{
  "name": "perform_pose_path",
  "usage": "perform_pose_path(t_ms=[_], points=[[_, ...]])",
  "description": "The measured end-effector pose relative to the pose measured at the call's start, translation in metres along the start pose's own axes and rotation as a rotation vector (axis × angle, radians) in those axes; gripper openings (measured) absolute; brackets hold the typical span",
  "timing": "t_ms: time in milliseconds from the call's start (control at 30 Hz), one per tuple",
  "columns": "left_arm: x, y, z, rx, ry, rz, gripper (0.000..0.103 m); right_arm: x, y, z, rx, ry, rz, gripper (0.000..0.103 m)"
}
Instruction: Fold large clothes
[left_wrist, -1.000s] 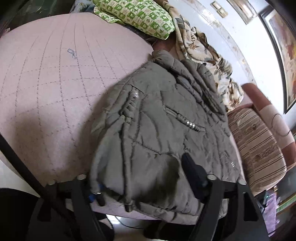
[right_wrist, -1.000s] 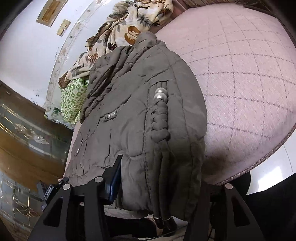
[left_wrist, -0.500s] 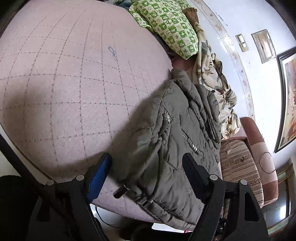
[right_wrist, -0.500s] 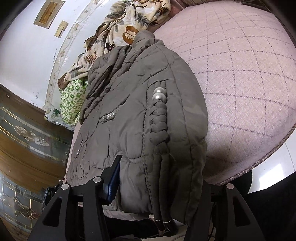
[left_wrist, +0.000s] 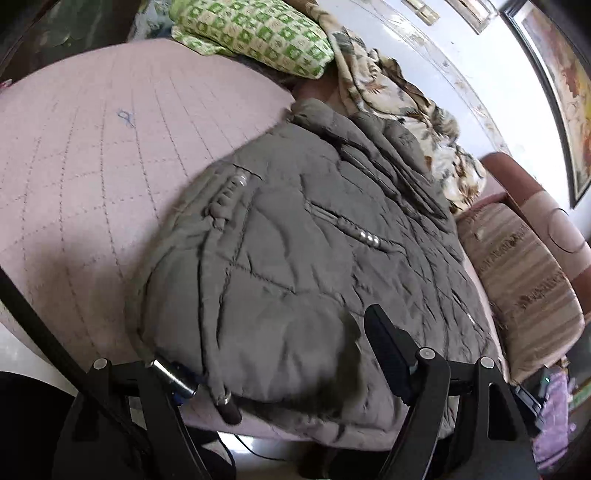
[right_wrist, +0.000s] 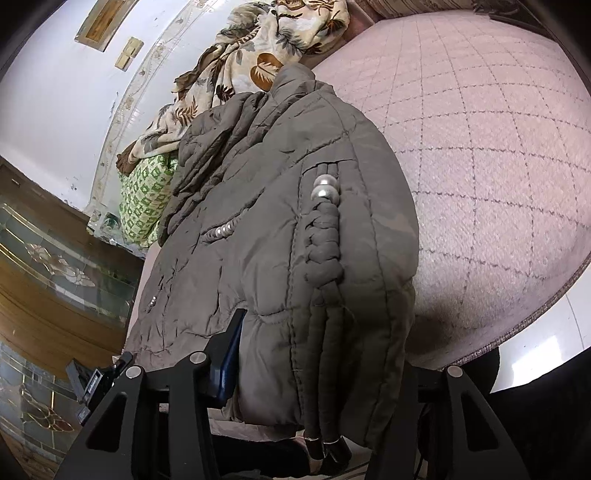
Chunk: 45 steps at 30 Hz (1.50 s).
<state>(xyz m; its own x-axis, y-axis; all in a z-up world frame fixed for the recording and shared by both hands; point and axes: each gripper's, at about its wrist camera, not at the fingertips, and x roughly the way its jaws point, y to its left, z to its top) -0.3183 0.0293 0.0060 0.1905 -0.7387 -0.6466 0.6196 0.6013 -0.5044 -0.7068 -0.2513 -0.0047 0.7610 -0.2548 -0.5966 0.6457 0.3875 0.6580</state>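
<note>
Nearest, the left gripper (left_wrist: 280, 373) and right gripper (right_wrist: 317, 373) each stood spread wide with the grey padded jacket (left_wrist: 314, 258) hem bunched between fingers; whether clamped, unclear. Jacket lay on the pink quilted bed (left_wrist: 92, 166), collar toward twelve o'clock.

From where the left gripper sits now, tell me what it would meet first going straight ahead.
The left gripper would meet the grey-olive quilted puffer jacket at once: its hem already lies between the fingers. Whether they pinch it is unclear.
</note>
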Motion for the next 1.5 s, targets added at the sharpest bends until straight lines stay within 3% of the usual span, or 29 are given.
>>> perform_pose_path(t_ms=[67, 100, 167, 233, 400, 500, 933, 1500], points=[[0.0, -0.003, 0.0, 0.022, -0.025, 0.048, 0.078, 0.0, 0.0, -0.001, 0.0, -0.005, -0.003, 0.051], [0.001, -0.006, 0.0, 0.041, -0.033, 0.07, 0.076, 0.0, 0.001, -0.001, -0.011, -0.01, -0.008, 0.043], [0.001, -0.012, 0.001, 0.084, -0.046, 0.115, 0.058, -0.001, 0.007, -0.001, -0.042, -0.018, -0.003, 0.027], [-0.002, -0.015, 0.0, 0.112, -0.057, 0.136, 0.037, -0.007, 0.019, -0.002, -0.105, -0.047, -0.012, 0.023], [-0.017, -0.042, -0.002, 0.251, -0.132, 0.184, 0.021, -0.018, 0.034, -0.002, -0.169, -0.096, -0.03, 0.021], [-0.024, -0.055, -0.003, 0.306, -0.156, 0.201, 0.02, -0.027, 0.044, 0.0, -0.223, -0.129, -0.038, 0.02], [-0.044, -0.071, -0.001, 0.351, -0.176, 0.19, 0.02, -0.051, 0.055, 0.005, -0.302, -0.185, -0.039, 0.02], [-0.067, -0.099, 0.055, 0.378, -0.266, 0.145, 0.02, -0.085, 0.106, 0.053, -0.407, -0.333, 0.054, 0.02]])
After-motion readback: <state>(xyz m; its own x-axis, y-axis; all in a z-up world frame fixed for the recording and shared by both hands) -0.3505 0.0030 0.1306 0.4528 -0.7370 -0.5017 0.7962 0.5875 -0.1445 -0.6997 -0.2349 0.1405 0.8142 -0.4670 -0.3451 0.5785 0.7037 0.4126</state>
